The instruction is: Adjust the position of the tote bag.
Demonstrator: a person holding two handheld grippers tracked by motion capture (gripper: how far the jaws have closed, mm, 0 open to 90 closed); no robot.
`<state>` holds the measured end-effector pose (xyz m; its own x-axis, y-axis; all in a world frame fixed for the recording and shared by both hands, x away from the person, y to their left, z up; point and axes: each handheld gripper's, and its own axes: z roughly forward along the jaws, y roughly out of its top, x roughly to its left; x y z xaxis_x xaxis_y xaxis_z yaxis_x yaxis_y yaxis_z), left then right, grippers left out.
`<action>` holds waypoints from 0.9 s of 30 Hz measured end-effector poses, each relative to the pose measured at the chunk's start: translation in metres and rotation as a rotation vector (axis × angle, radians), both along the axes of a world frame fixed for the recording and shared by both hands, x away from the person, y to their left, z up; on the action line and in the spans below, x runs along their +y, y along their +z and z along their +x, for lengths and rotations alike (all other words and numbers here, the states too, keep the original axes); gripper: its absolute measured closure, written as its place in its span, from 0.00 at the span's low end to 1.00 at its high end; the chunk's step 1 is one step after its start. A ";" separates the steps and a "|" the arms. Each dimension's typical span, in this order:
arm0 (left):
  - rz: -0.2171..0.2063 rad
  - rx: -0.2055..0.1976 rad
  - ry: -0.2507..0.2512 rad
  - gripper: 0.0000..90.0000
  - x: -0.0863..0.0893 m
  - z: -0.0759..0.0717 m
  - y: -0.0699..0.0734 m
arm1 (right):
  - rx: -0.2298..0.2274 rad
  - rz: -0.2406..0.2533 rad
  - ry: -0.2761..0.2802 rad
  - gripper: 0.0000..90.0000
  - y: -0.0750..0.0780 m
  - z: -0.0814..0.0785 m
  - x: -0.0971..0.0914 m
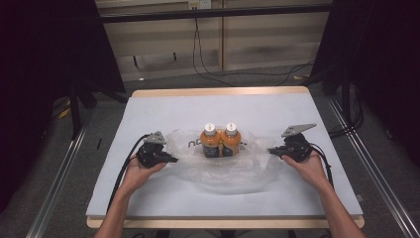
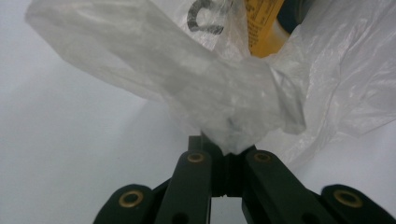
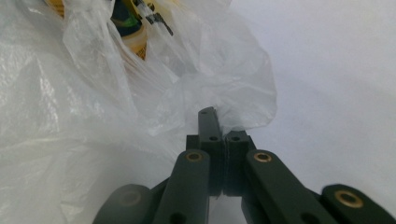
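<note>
Two orange bottles with white caps (image 1: 210,141) (image 1: 231,140) stand side by side inside a clear plastic bag (image 1: 224,172) at the middle of the table. My left gripper (image 1: 173,159) is shut on the bag's left edge. In the left gripper view the jaws (image 2: 224,145) pinch a bunched fold of the film (image 2: 187,70), with an orange bottle (image 2: 264,28) behind it. My right gripper (image 1: 271,151) is shut on the bag's right edge. In the right gripper view its jaws (image 3: 219,127) clamp the crumpled plastic (image 3: 70,116), and a bottle's label (image 3: 135,39) shows through it.
A pale cloth (image 1: 173,109) covers the wooden table (image 1: 218,91), with open surface behind and in front of the bag. Black cables (image 1: 208,69) lie on the floor beyond the far edge. Metal rails (image 1: 57,178) run along both sides of the table.
</note>
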<state>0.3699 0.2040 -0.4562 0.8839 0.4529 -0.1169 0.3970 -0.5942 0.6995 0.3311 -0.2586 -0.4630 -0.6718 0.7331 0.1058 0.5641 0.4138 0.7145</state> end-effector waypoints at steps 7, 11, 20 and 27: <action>0.047 0.008 -0.010 1.00 -0.008 0.002 -0.010 | 0.029 -0.047 -0.002 0.99 -0.011 0.003 0.000; 0.106 0.003 -0.016 1.00 -0.014 0.000 -0.015 | 0.041 -0.045 -0.005 1.00 -0.016 0.005 0.001; 0.077 0.023 -0.002 0.97 -0.011 0.001 -0.016 | 0.018 -0.050 -0.009 0.94 -0.017 0.001 0.001; 0.035 0.024 0.026 0.78 -0.001 0.001 -0.013 | -0.012 -0.024 -0.012 0.70 -0.012 -0.002 -0.004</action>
